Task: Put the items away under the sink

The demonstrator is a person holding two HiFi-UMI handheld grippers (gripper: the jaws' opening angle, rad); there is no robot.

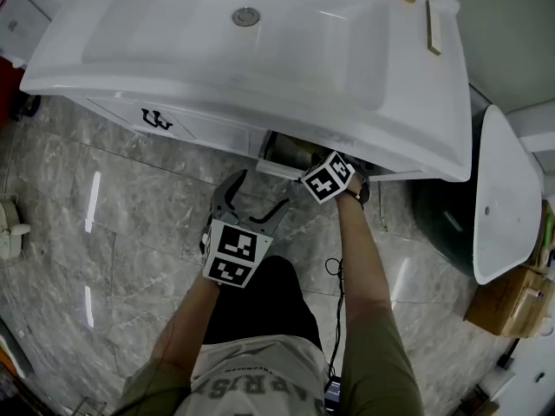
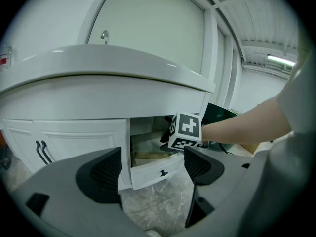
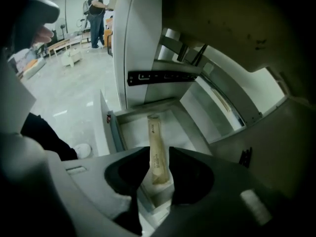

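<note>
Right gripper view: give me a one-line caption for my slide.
Right gripper, jaws apart, poised over a long beige packet lying in the open drawer.

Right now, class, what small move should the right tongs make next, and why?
Probably draw the right tongs up and out of the drawer: the long packet already lies inside it, and the tongs stand apart, not gripping it.

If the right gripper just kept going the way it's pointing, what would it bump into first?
Most likely the long beige packet lying in the open drawer. It shows straight ahead between the parted jaws of the right gripper. How far off it is remains unclear.
</note>
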